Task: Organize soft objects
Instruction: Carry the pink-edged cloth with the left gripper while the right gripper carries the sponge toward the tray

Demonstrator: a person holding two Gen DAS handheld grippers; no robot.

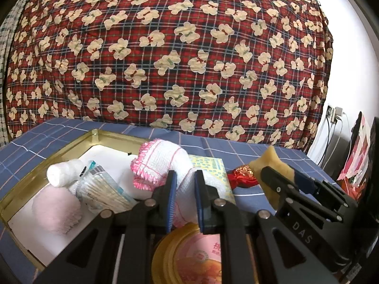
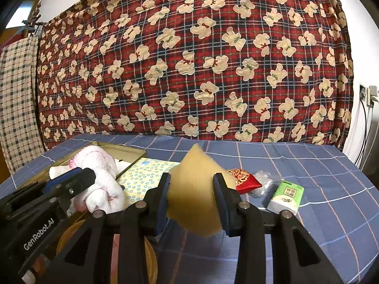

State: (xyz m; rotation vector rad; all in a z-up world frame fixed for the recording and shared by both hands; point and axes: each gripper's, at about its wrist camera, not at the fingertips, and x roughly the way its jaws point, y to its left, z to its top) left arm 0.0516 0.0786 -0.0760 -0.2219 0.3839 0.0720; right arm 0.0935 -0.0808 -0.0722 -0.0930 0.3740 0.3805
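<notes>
Gripping a white cloth with pink trim (image 1: 163,165), the left gripper (image 1: 186,184) has its fingers (image 1: 171,189) clenched on a thin bunch of the fabric; the cloth bulges ahead of them over the near right edge of the open gold tin (image 1: 71,143), likely on its way in. Right gripper (image 2: 191,196) fingers (image 2: 221,196) are clamped on a yellow sponge (image 2: 194,184), held lifted off the surface and tilted, likely waiting its turn for the tin.

Inside the tin: a white gauze roll (image 1: 62,174), a cotton swab pack (image 1: 104,189) and a pink fluffy pad (image 1: 55,210), all packed to the left, so free room looks to be at the back right.

Outside on the blue checked surface (image 2: 308,165): yellow dotted packet (image 2: 144,177) just beside the tin, red pouch (image 2: 244,179), clear plastic wrap (image 2: 264,181), green tissue pack (image 2: 285,196). A round lid (image 1: 189,253) sits under the left fingers.
</notes>
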